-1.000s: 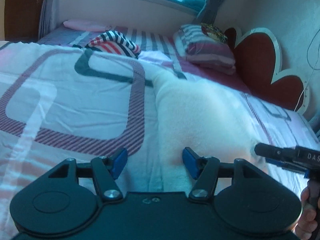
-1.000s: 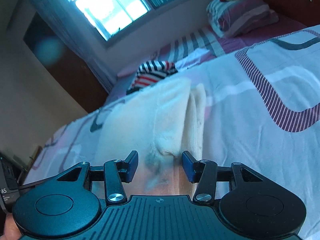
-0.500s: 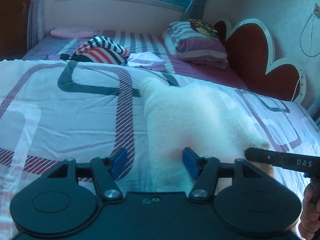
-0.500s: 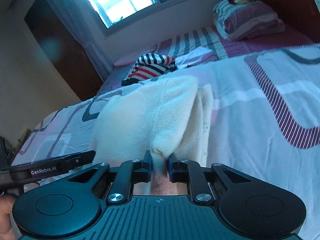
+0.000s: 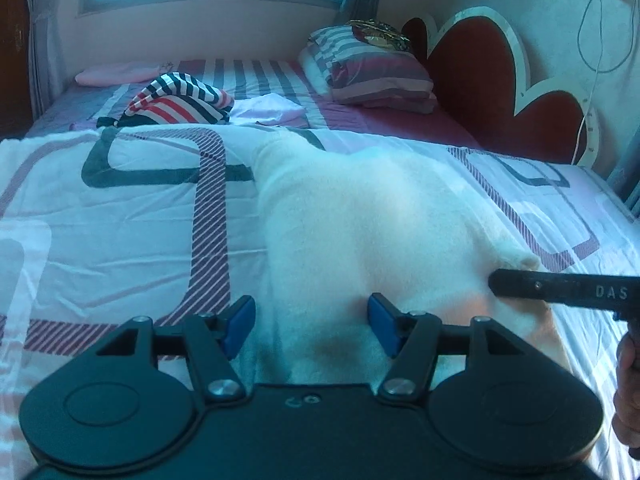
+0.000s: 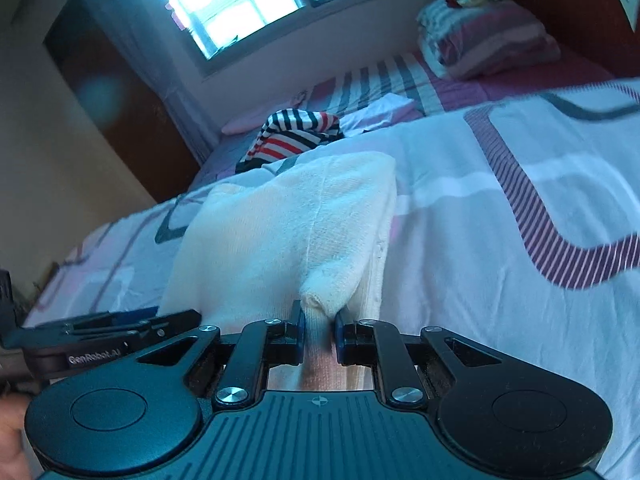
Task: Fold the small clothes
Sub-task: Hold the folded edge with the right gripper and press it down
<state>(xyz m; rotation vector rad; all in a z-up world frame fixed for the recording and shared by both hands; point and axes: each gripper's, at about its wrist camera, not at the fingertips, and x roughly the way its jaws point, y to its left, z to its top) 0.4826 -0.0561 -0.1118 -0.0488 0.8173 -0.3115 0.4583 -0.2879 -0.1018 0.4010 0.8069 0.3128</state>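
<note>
Since a second ago my right fingers (image 6: 319, 330) have closed from wide apart onto a bunched fold of the cream garment (image 6: 296, 220), and they now pinch it at its near edge. My left fingers (image 5: 311, 326) are as wide as they were then, with the near edge of the garment lying between them; the blue pads (image 5: 382, 320) stand clear of the cloth on both sides, so nothing is held there.

The garment lies on the bed cover (image 5: 120, 216), spread away from me toward the far end of the bed. From the right wrist it shows as folded over, with a second layer visible along its right side. Its near right corner is lifted slightly where my right fingers hold it, seen from the left wrist as a dark bar entering from the right and touching the cloth.

Well beyond the garment, a striped garment (image 5: 176, 100) lies crumpled on the bed, with a pale folded cloth (image 5: 272, 110) just beside it. A pillow (image 5: 376, 68) rests against the headboard (image 5: 500, 92). A window (image 6: 240, 4) is bright above the far side of the bed.
</note>
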